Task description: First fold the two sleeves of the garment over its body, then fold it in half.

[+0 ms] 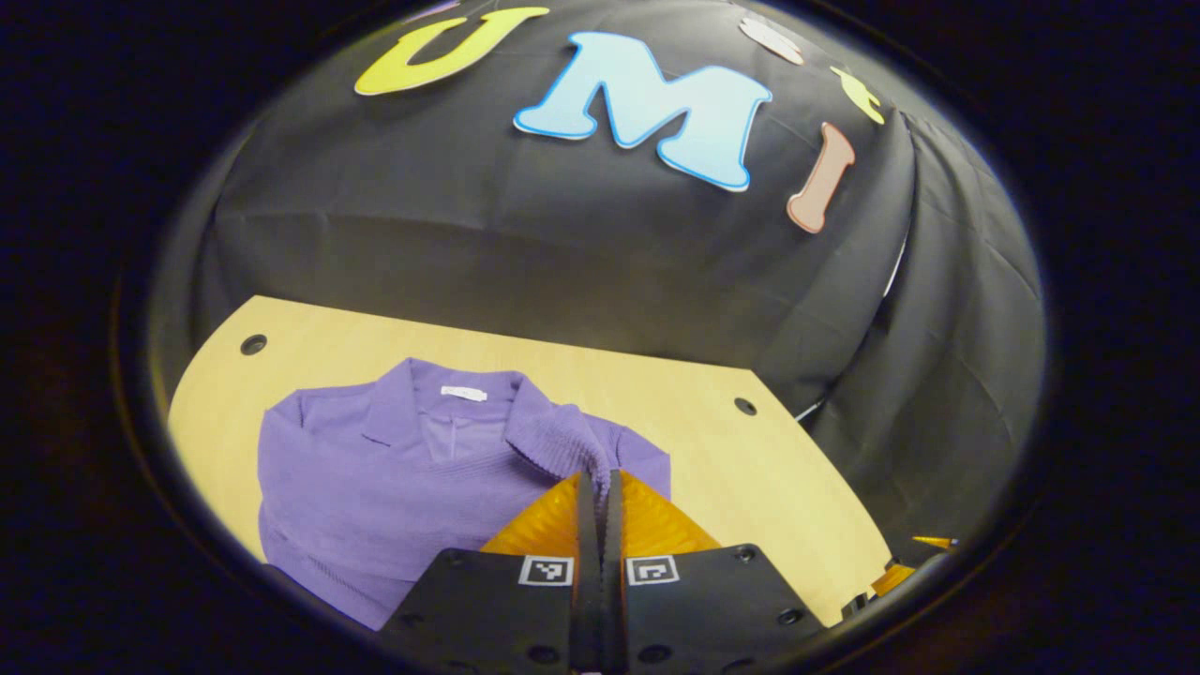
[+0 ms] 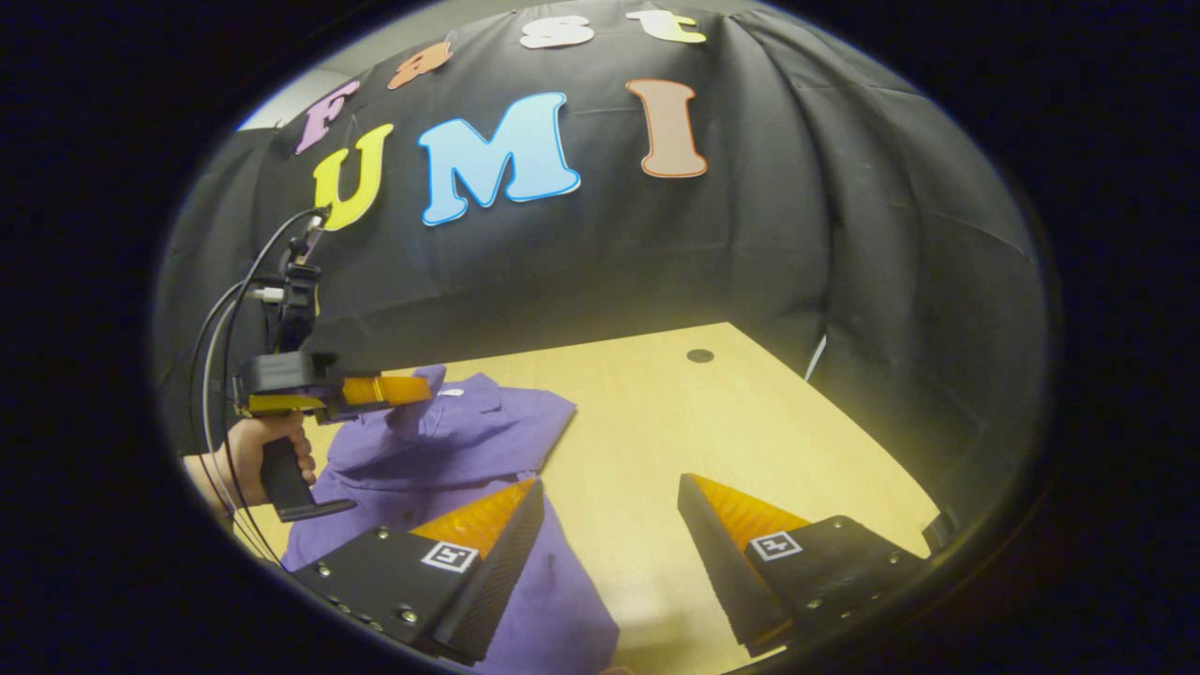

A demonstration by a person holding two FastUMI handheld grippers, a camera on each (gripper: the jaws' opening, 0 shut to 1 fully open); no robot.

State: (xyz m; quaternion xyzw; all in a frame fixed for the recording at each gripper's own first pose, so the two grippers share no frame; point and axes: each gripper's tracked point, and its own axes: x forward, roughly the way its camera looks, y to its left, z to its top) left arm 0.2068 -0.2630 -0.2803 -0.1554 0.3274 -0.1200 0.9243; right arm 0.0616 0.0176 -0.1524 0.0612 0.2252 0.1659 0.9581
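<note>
In the right gripper view, a hand (image 2: 267, 450) at 9 o'clock held the left gripper (image 2: 417, 387), whose fingers were pinched together on a raised sleeve (image 1: 577, 441) of the purple garment (image 1: 394, 487), the fabric lifted above the body. The garment lay on the wooden tabletop (image 2: 712, 422), collar toward the 12 o'clock edge. At 5 o'clock, the right gripper (image 2: 609, 502) hovered with fingers spread wide, holding nothing, above the garment's near edge.

The left gripper view looks closely down across the purple garment (image 1: 394, 487) (table (image 1: 750, 469) behind it). The right gripper view sits farther back, facing that same table and garment.
</note>
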